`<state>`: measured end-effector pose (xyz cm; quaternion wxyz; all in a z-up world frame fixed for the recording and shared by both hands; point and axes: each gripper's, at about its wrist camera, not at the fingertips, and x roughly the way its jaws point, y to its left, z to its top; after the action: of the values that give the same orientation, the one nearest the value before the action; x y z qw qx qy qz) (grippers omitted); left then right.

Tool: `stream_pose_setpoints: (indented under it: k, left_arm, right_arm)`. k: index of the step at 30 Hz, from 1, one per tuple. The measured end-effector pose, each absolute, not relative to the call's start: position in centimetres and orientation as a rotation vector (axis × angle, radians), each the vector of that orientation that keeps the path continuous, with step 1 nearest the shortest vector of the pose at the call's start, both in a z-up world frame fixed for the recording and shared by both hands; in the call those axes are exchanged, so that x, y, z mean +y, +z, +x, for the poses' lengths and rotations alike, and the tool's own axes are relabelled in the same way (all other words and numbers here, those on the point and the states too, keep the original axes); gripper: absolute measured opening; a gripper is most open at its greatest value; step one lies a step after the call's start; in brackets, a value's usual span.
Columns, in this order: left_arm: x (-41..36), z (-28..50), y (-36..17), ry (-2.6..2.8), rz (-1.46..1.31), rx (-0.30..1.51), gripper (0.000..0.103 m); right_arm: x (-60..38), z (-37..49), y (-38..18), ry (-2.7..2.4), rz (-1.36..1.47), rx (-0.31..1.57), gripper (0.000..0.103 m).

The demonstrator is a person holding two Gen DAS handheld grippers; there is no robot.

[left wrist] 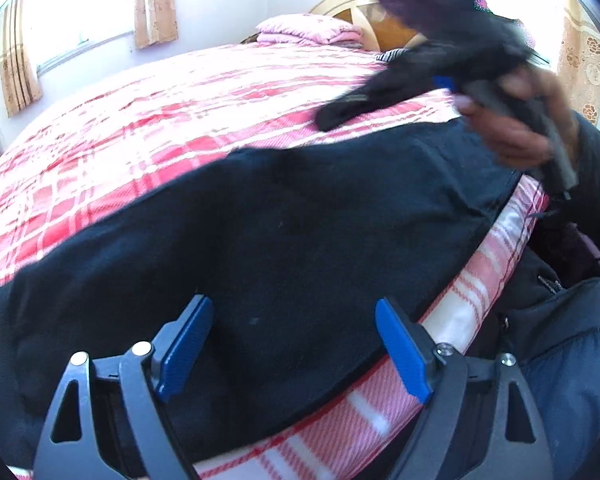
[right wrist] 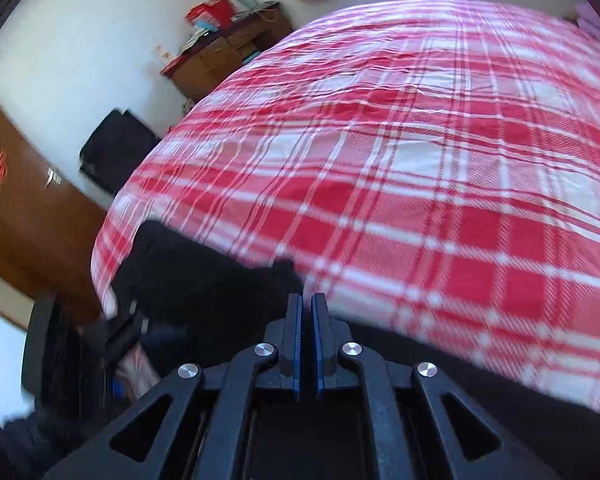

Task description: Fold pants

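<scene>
Black pants (left wrist: 280, 220) lie stretched along the near edge of a red and white plaid bed (left wrist: 140, 120). My left gripper (left wrist: 294, 304) hangs just above their middle, blue pads wide apart and nothing between them. The right gripper (left wrist: 340, 114), blurred and held by a hand (left wrist: 520, 120), hovers over the bed beyond the pants' far right end. In the right wrist view that gripper (right wrist: 307, 298) is shut, its blue pads nearly touching with no cloth showing between them. The pants (right wrist: 188, 280) lie dark ahead and to its left, near the corner of the bed (right wrist: 420, 160).
A folded pink quilt (left wrist: 308, 28) and wooden headboard (left wrist: 352, 4) are at the far end. A dresser (right wrist: 228, 56), a black suitcase (right wrist: 116, 152) and a brown door (right wrist: 28, 216) stand beyond the bed's foot. The person's dark jacket (left wrist: 572, 340) is close at right.
</scene>
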<state>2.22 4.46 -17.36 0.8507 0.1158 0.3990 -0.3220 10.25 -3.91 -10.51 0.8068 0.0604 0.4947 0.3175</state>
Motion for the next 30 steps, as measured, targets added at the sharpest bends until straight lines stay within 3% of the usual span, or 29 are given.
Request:
stream_pose_setpoints:
  k: [8,15,21,22,24,25,30]
  left_arm:
    - [4.8,0.8,-18.2,-0.658,0.288,0.840,0.087]
    - [4.6,0.9,-18.5,-0.653,0.304,0.847,0.088]
    - [4.4,1.1,-17.6,-0.617,0.291,0.842,0.088]
    - [4.4,1.1,-17.4,-0.599,0.300,0.832,0.088]
    - [4.5,1.1,-17.2,-0.576,0.302,0.814,0.088]
    - [4.6,1.3,-17.1,-0.569,0.292,0.816,0.088]
    - [5.5,1.8,-18.1,-0.531,0.270,0.861,0.088]
  right_arm:
    - [-4.6,1.1,-13.0,0.720,-0.141,1.124,0.005]
    - [-10.1,-0.2,-16.1,0.697,0.143,1.203,0.005]
    - [-11.0,-1.9,-12.7,0.670,0.098,1.047,0.007]
    - [-11.2,-1.9,-12.4,0.654,0.090,1.031,0.010]
    - [-11.6,-2.0,-12.3,0.571,0.034,1.016,0.047]
    - [-11.9,-1.9,-12.8,0.533,0.010,1.034,0.052]
    - [-12.3,-2.1,-14.3,0.503,-0.031,1.060,0.054]
